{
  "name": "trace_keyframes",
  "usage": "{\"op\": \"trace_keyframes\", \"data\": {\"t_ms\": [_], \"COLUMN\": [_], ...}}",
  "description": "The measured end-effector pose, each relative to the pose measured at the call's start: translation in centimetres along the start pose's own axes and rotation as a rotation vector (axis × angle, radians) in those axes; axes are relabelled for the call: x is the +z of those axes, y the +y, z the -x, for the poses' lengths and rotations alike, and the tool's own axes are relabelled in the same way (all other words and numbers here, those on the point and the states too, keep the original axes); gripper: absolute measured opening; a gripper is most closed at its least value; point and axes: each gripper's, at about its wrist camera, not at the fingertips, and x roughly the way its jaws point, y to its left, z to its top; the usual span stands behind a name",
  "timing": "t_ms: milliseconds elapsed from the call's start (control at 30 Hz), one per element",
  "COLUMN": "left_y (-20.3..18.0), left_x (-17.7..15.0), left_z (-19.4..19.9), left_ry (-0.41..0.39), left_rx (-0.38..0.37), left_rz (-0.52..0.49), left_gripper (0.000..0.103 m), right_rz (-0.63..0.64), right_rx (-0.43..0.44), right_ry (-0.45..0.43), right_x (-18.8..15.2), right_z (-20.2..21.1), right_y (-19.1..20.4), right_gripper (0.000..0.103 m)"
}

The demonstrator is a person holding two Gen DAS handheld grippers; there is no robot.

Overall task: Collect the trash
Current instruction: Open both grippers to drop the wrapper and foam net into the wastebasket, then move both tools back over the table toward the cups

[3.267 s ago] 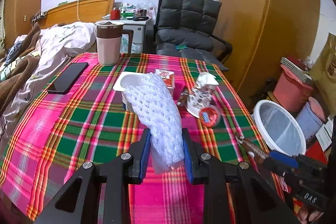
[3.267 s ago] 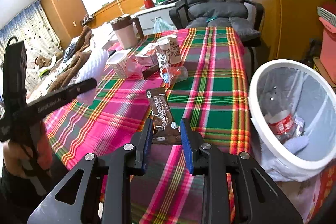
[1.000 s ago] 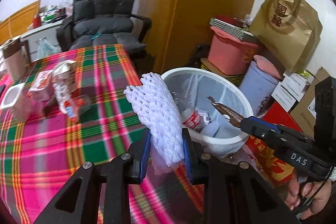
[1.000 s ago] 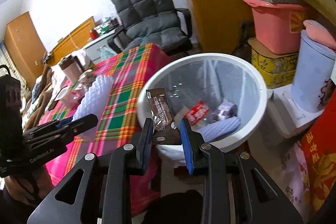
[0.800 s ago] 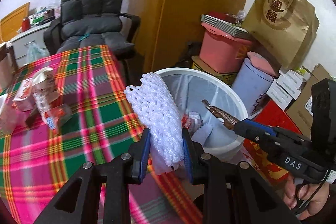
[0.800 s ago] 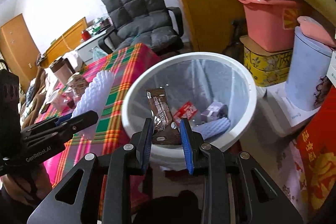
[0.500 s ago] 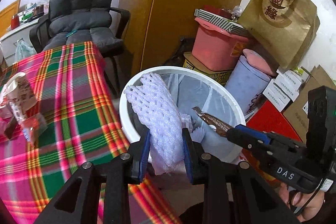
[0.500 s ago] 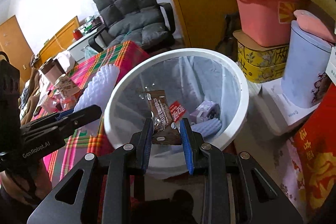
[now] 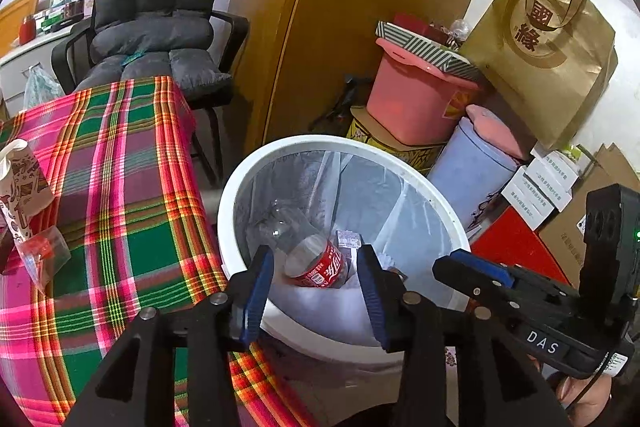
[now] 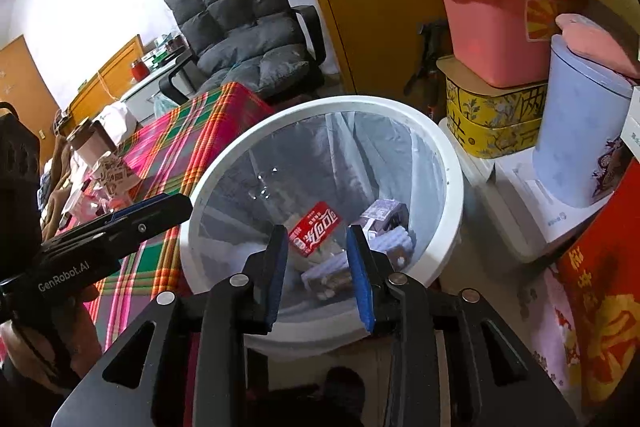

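We hold both tongs over the round white bin (image 9: 240, 187), lined with thin clear plastic. Our left gripper (image 9: 316, 291) is opening, its blue pads apart with nothing between them; the right gripper (image 10: 320, 267) is opening too, also empty. Down in the bin lie a crushed clear bottle (image 9: 308, 259) with a glossy red label, a ribbed white foam sleeve (image 10: 394, 239) and a small box. At left, the plaid tablecloth (image 9: 120, 187) carries a crumpled paper cup (image 9: 24, 179).

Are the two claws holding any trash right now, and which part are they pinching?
Nothing is held. The left claw and right claw are both opening with nothing between them, above the white bin.
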Motion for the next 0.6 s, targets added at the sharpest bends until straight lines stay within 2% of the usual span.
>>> {"op": "trace_keyframes", "data": {"t_ms": [433, 533, 600], "left_y": [1.0, 1.4, 1.8], "left_x": [-2.0, -2.7, -3.4], "left_z": [4.6, 5.9, 6.8], "left_ry": [-0.021, -0.028, -0.032], "left_rx": [0.036, 0.054, 0.06], "left_rz": [0.013, 0.015, 0.018], "left_gripper": [0.043, 0.043, 0.043], "right_rz": [0.024, 0.041, 0.057], "right_rx": [0.03, 0.044, 0.06], "right_ry": [-0.026, -0.027, -0.027], "right_x": [-0.8, -1.2, -1.6], "right_z": [1.8, 2.1, 2.3], "right_y": [2.3, 3.3, 4.1], "right_gripper": [0.039, 0.048, 0.05]}}
